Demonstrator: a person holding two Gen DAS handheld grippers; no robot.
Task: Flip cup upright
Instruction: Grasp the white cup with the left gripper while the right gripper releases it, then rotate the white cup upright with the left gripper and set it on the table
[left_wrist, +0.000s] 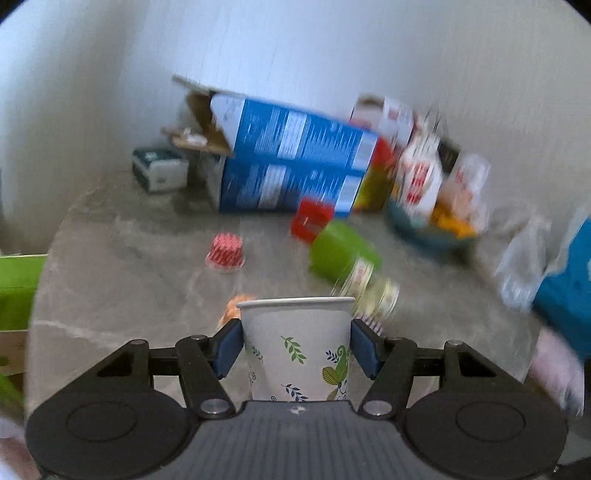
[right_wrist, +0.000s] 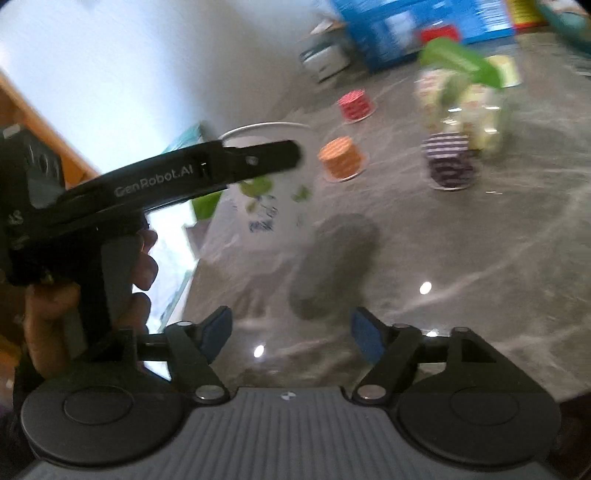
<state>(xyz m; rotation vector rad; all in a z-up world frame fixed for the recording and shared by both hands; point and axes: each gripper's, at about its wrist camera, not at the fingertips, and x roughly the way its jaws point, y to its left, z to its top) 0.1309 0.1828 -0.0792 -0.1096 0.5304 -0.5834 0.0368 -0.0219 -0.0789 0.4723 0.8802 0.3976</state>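
A white paper cup (left_wrist: 297, 349) with leaf prints sits between the blue pads of my left gripper (left_wrist: 295, 345), rim up. The left gripper is shut on its sides. In the right wrist view the same cup (right_wrist: 273, 206) is held upright above the grey marble table (right_wrist: 461, 277) by the left gripper's black finger (right_wrist: 240, 162), with its shadow below. My right gripper (right_wrist: 291, 332) is open and empty, low over the table, to the right of the cup.
Small upturned cupcake liners stand on the table: a red one (left_wrist: 225, 251), an orange one (right_wrist: 341, 157) and a striped one (right_wrist: 448, 162). A green-lidded jar (left_wrist: 347, 262) lies near them. A blue box (left_wrist: 291, 162), a teal bowl (left_wrist: 428, 229) and bags crowd the back.
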